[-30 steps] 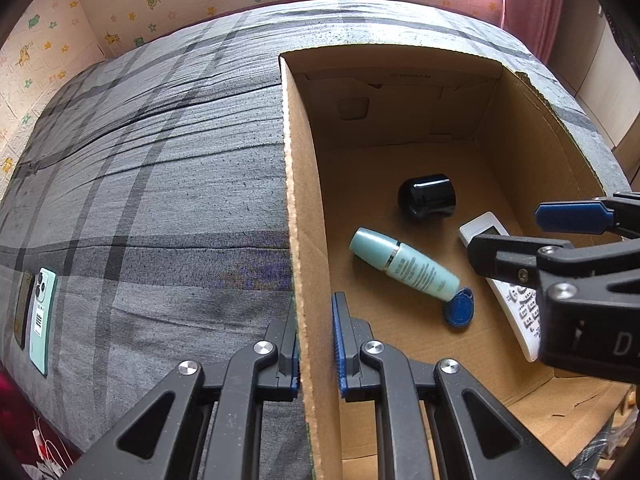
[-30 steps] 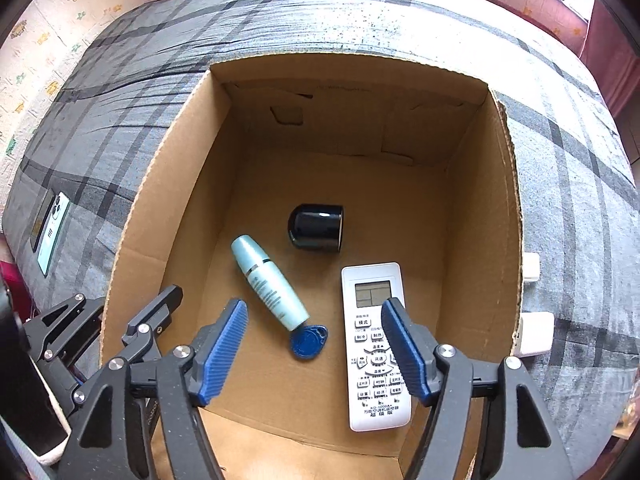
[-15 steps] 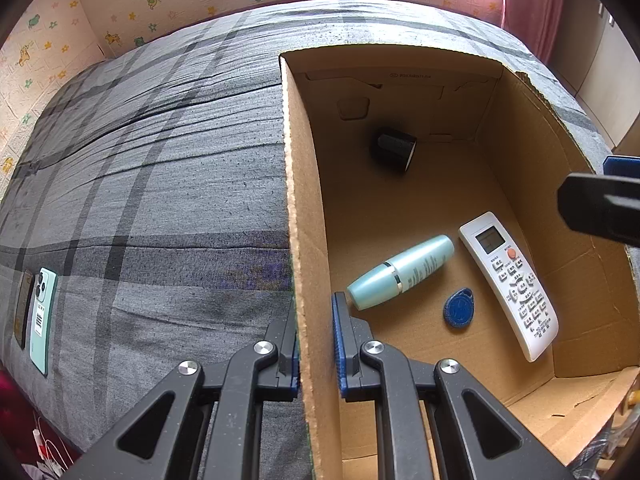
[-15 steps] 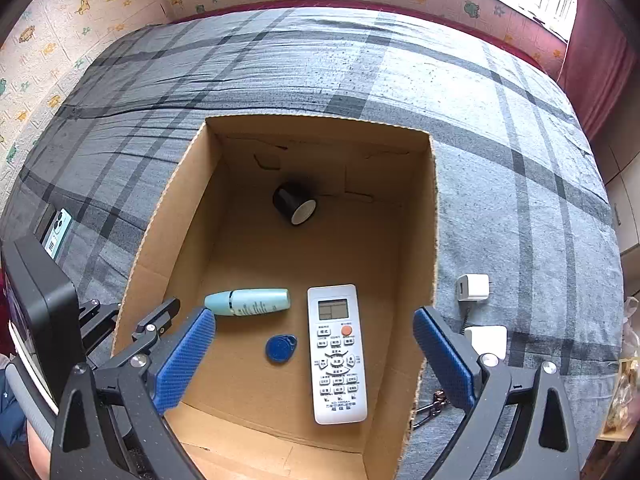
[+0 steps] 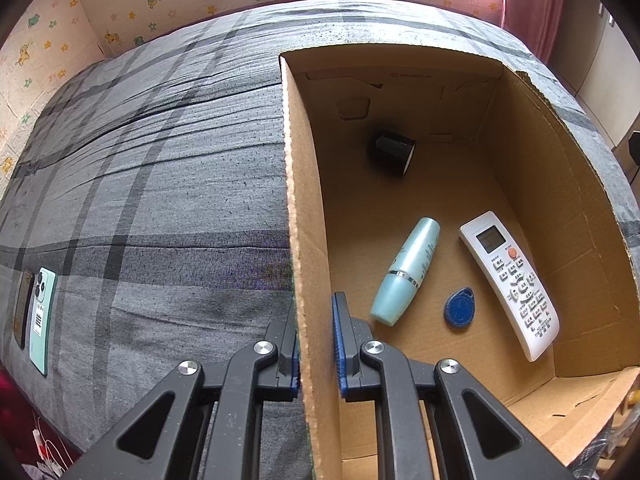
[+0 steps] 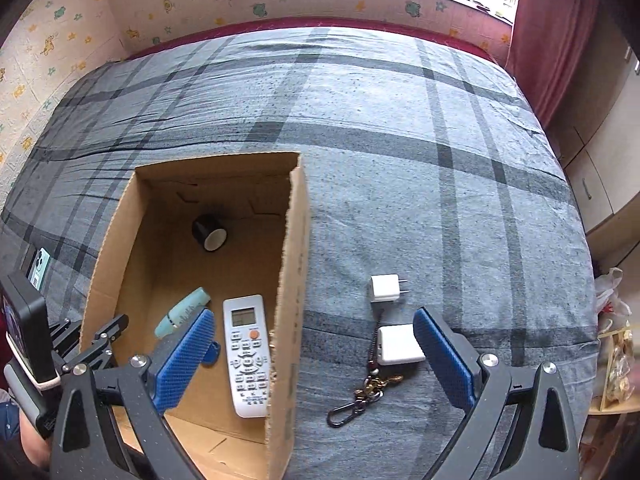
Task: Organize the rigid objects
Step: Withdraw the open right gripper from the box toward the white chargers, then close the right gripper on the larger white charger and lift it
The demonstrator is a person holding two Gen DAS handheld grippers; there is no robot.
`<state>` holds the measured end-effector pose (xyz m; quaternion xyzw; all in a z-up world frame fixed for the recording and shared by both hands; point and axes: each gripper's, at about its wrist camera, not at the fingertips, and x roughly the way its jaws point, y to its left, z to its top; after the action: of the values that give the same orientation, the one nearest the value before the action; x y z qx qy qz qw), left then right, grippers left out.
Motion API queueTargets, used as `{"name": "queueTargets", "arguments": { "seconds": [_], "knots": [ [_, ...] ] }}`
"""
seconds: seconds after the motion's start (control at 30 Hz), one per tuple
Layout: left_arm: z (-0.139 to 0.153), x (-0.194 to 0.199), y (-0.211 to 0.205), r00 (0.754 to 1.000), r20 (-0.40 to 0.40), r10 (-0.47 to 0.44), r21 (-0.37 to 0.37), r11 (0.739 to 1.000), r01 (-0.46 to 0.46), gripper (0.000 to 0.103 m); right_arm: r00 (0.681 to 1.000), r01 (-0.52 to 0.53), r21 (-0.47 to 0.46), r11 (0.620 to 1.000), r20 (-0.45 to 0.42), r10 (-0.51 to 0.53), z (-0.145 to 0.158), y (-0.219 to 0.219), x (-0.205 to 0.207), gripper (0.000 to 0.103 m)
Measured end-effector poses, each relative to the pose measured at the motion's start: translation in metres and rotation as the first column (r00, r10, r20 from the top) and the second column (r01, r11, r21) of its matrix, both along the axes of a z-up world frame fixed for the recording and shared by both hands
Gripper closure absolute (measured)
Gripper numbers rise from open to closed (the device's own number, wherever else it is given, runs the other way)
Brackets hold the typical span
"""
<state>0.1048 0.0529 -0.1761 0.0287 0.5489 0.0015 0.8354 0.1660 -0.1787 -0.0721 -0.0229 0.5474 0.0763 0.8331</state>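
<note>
A cardboard box [image 5: 308, 208] [image 6: 294, 264] stands on a grey plaid bed. Inside lie a teal bottle [image 5: 406, 272] [image 6: 182, 314], a white remote [image 5: 510, 280] [image 6: 246, 354], a blue key tag [image 5: 460, 306] [image 6: 212, 354] and a black cup [image 5: 392, 152] [image 6: 210, 232] on its side. My left gripper [image 5: 316, 344] is shut on the box's left wall. My right gripper [image 6: 316, 354] is open and empty, above the box's right wall. On the bed to its right lie two white chargers [image 6: 386, 288] [image 6: 400, 344] and a keychain [image 6: 366, 388].
A teal phone [image 5: 42, 312] [image 6: 40, 268] and a darker phone [image 5: 22, 308] lie on the bed near its left edge. A wallpapered wall and window stand beyond the bed, a red curtain [image 6: 556, 40] at the right.
My right gripper has risen and moved right, from over the box to above its right wall. The bottle turned end for end and the black cup rolled toward the back wall.
</note>
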Motion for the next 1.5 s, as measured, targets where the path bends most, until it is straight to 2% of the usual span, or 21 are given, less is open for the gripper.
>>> {"name": "queueTargets", "arguments": {
  "seconds": [0.2, 0.5, 0.77, 1.07, 1.43, 1.5],
  "knots": [
    [0.001, 0.0, -0.002, 1.0, 0.001, -0.002, 0.01, 1.0, 0.002, 0.089, 0.998, 0.066, -0.02, 0.998, -0.007, -0.066, -0.014, -0.039, 0.002, 0.002],
    [0.001, -0.001, -0.002, 1.0, 0.0, 0.003, 0.01, 1.0, -0.003, 0.089, 0.988, 0.129, -0.061, 0.99, -0.083, -0.134, -0.07, -0.076, 0.008, 0.002],
    [0.0, 0.0, -0.001, 1.0, -0.002, 0.008, 0.007, 1.0, -0.008, 0.089, 0.974, 0.189, -0.047, 0.981, -0.118, -0.193, -0.11, -0.1, 0.012, 0.002],
    [0.0, 0.0, -0.003, 1.0, -0.003, 0.005, 0.02, 1.0, -0.005, 0.089, 0.965, 0.206, 0.007, 0.979, -0.166, -0.202, -0.144, -0.11, 0.014, 0.002],
    [0.001, 0.0, -0.004, 1.0, -0.005, 0.006, 0.027, 1.0, -0.006, 0.089, 0.966, 0.18, 0.05, 0.982, -0.195, -0.168, -0.152, -0.105, 0.015, 0.022],
    [0.0, 0.0, -0.004, 1.0, -0.005, 0.007, 0.027, 1.0, -0.006, 0.089, 0.966, 0.179, 0.059, 0.982, -0.198, -0.164, -0.153, -0.104, 0.017, 0.029]
  ]
}}
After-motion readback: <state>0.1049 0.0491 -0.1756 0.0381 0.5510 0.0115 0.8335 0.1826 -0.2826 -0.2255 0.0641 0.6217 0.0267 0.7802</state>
